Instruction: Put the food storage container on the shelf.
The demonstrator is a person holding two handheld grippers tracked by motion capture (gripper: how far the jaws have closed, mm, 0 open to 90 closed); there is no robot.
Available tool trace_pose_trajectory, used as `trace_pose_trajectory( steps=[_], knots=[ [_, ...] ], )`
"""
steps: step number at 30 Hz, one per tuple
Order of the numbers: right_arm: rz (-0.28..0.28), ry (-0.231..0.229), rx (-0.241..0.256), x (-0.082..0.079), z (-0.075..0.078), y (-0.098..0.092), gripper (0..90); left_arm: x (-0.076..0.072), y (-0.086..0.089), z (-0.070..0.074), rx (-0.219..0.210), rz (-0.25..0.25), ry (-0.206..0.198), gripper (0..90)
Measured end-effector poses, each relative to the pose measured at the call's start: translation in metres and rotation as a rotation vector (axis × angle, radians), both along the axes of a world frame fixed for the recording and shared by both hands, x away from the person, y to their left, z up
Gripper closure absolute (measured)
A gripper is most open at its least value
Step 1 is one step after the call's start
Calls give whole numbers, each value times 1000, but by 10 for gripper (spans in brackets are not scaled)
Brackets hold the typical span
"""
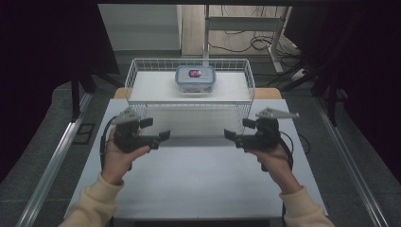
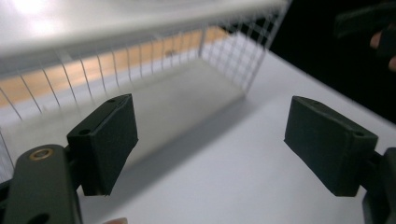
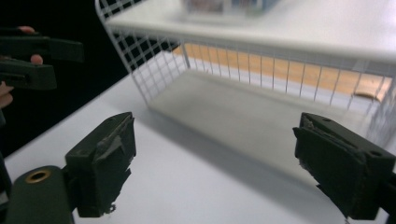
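Note:
A clear lidded container [image 1: 195, 78] with a blue-edged lid stands on a white board inside a white wire basket [image 1: 189, 60] at the back of the table. It shows blurred at the top of the right gripper view [image 3: 224, 5]. My left gripper [image 1: 156, 129] hovers in front of the basket's left corner, jaws wide apart and pointing right. My right gripper [image 1: 239, 129] faces it from the basket's right corner, also open. Nothing lies between the pads of the left gripper [image 2: 217, 147] or the right gripper [image 3: 222, 163]. Each looks at the basket's mesh wall [image 2: 233, 60] [image 3: 154, 65].
The white table [image 1: 198, 184] spreads bare in front of the grippers. Under the basket's board there is a hollow space behind the mesh. Dark floor, metal rails and a desk frame with cables [image 1: 265, 45] surround the table.

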State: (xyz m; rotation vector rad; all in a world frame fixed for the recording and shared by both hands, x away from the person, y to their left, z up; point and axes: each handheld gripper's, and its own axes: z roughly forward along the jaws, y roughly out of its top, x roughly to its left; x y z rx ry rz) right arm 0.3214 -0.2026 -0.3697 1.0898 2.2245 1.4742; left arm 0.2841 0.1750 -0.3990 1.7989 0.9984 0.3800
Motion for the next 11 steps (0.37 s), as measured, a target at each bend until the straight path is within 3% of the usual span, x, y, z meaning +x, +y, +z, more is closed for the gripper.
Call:
trace_pose_trajectory(
  steps=[3, 6, 8, 11],
  knots=[
    [-7, -21, -29, -23, -19, -12, 146, -15, 0, -22, 7, 4, 38, 167],
    [-29, -11, -17, -33, -35, -22, 157, -22, -1, -36, 35, 0, 85, 164],
    [-34, 7, -40, -34, -40, -25, 155, -22, 0, -39, 38, 12, 94, 166],
    [-46, 0, -22, -34, -40, -29, 156, -23, 1, -38, 41, 27, 83, 164]
  ],
)
